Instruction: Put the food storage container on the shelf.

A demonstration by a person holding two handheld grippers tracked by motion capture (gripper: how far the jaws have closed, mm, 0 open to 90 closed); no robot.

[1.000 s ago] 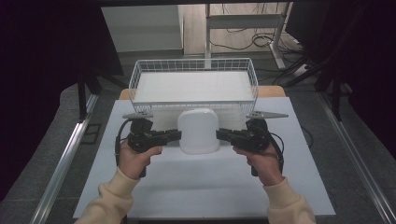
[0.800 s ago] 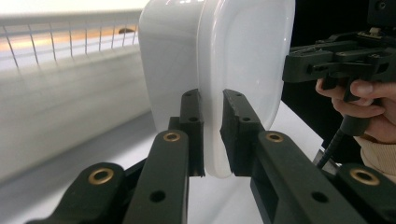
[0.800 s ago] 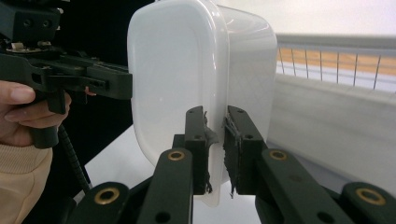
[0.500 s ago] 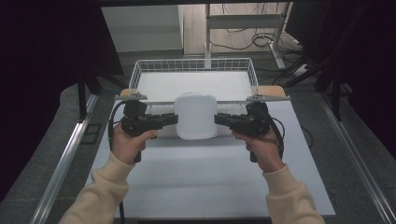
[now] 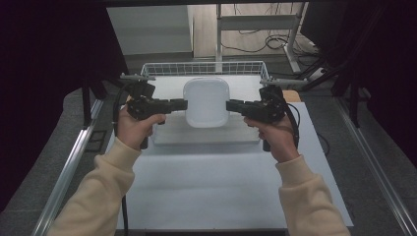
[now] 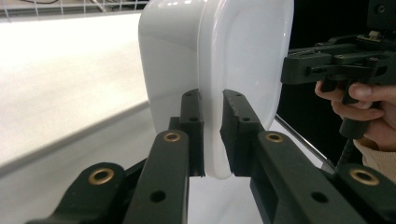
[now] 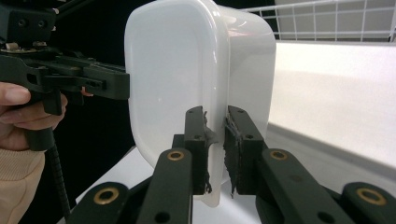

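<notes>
Nearest to the person, two cream sleeves come in from 6 o'clock in the high view, over the white tabletop [image 5: 221,191]. The left hand [image 5: 133,129] holds the left tool [image 5: 180,104] at about 9 o'clock of the white tub [image 5: 206,102]. The right hand [image 5: 276,137] holds the right tool [image 5: 232,105] at about 3 o'clock of the tub.

The tub is held up in the air between the two tools, above the tabletop. It is a white plastic tub with round corners and a thin rim.

In the left gripper view, the left tool [image 6: 212,128] has its two black jaws squeezed tight on the rim of the tub [image 6: 187,51]. In the right gripper view, the right tool [image 7: 215,149] also has its jaws pinched on the rim of the tub [image 7: 177,70], on the other side. The pads on these jaws look worn and ragged.

Farther off, toward 12 o'clock, a white wire basket [image 5: 201,69] sits at the far end of the tabletop. The tub hangs in front of it and over its near edge.

Beyond the basket is a grey floor with some cables [image 5: 255,46] on it.
</notes>
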